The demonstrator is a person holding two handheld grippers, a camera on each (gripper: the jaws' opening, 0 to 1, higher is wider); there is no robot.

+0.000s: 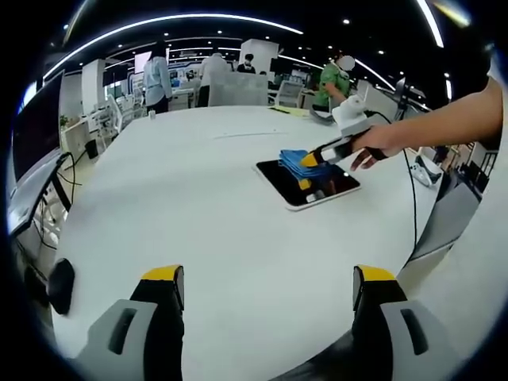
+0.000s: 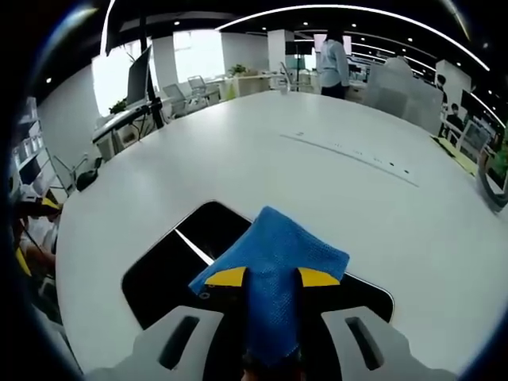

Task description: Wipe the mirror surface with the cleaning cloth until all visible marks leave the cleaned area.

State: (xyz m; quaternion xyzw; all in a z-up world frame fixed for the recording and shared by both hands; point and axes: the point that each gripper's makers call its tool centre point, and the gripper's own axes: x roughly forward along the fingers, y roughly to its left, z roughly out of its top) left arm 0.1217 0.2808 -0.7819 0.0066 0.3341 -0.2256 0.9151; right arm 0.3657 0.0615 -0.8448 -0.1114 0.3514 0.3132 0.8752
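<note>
Here the right tool (image 2: 271, 277) is closed on the blue cloth (image 2: 274, 270), its yellow-tipped jaws pinching a folded ridge of fabric while the free corner fans out ahead toward twelve o'clock in the right gripper view. The cloth lies on the mirror (image 2: 171, 266), a dark, glossy, rounded rectangle flat on the white worktop (image 2: 317, 171). In that view the mirror's long axis runs from about eight o'clock to four o'clock, so most of the bare glass sits to the tool's ten o'clock, with a thin bright reflection streak across it; whether any marks remain on the glass is too faint to tell. From the left gripper view, the mirror (image 1: 313, 186) lies at about one o'clock, well apart from the left tool (image 1: 268, 286), whose jaws stand wide apart and hold nothing above bare worktop. There the right tool (image 1: 308, 161) comes in from three o'clock, carried by a person's hand (image 1: 373, 144), with the cloth (image 1: 295, 163) bunched over the mirror's far end. The right hand is plainly the nearer one, so my judgement is that the coming stroke should sweep along the long axis toward the uncovered glass at ten o'clock, keeping the cloth pressed flat.
</note>
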